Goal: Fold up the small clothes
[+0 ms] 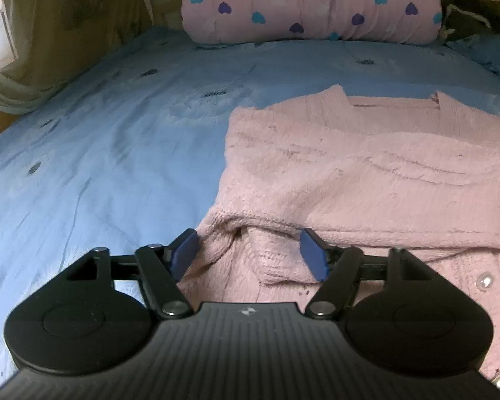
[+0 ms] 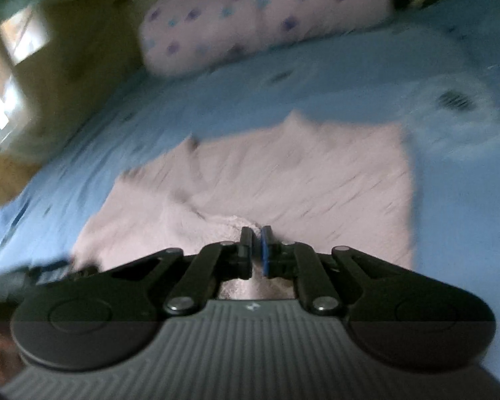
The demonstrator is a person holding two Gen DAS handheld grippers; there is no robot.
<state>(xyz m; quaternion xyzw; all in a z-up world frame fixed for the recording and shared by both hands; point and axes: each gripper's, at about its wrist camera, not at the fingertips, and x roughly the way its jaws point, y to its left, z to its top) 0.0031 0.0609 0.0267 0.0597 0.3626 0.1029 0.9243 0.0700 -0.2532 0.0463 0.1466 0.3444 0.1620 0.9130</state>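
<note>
Jaws of the left gripper point(image 1: 250, 253) stand wide apart, blue pads bare, with a rumpled fold of the pink knit cardigan point(image 1: 366, 180) lying between them but no pad pressing on it; the left pad sits just at the garment's edge where knit meets sheet. Jaws of the right gripper point(image 2: 256, 250) are drawn together, only a thin slit between the pads, and a small raised ridge of the cardigan point(image 2: 283, 183) sits right at their tips; the right wrist view is smeared by motion blur, so whether knit is actually pinched in the slit cannot be told. Largest item: the bed, covered in a blue sheet point(image 1: 100, 153) with small dark dandelion-like prints, runs ahead of and to both sides of both pairs of jaws. Next, a pink quilt point(image 1: 310, 3) with blue and purple hearts, rolled up, lies far ahead of the left jaws at the head of the bed, well apart from the cardigan; in the right wrist view it sits ahead and slightly left. The cardigan is spread flat on the sheet, starting under the left jaws and extending ahead and to their right, collar end farthest away; a sleeve or folded layer crosses it just ahead of the jaws. Smallest: pearl-like buttons point(image 1: 485, 281) show on the knit to the right of the left jaws, close to the frame edge.
</note>
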